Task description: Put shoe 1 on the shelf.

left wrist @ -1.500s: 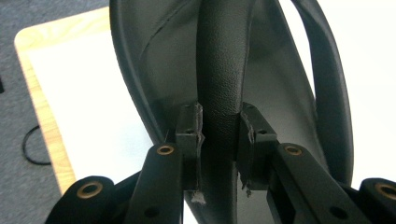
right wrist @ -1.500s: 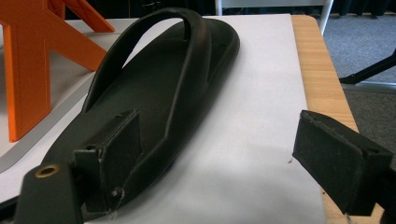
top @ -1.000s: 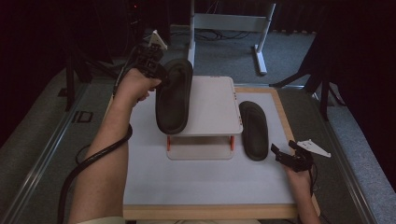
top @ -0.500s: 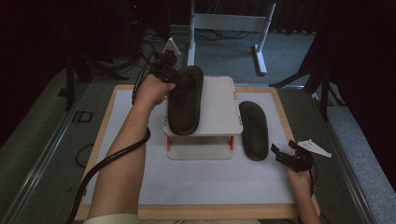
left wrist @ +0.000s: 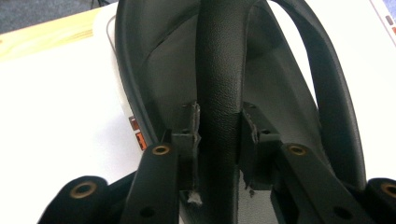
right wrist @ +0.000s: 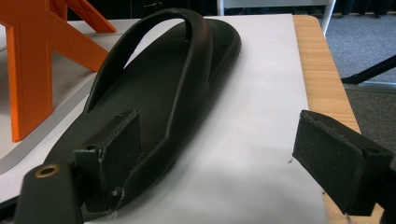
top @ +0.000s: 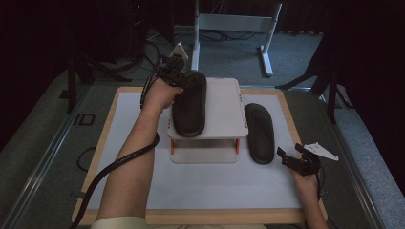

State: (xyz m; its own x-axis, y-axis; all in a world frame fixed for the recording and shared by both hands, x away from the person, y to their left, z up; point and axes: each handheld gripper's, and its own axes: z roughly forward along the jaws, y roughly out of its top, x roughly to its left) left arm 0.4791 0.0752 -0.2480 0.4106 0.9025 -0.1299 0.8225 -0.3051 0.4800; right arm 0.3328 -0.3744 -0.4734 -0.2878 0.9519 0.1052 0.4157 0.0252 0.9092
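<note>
The left gripper [top: 177, 71] has set one black flip-flop [top: 189, 104] on the white raised stand [top: 223, 112]; its jaws, just easing apart, flank the strap [left wrist: 220, 88] with a sliver of slack. The second flip-flop [top: 259, 132] lies on the counter [top: 200, 186] beside the stand, before the right gripper's [top: 295, 158] spread jaws. Next, judging by this: withdraw cleanly, then fetch the other.
</note>
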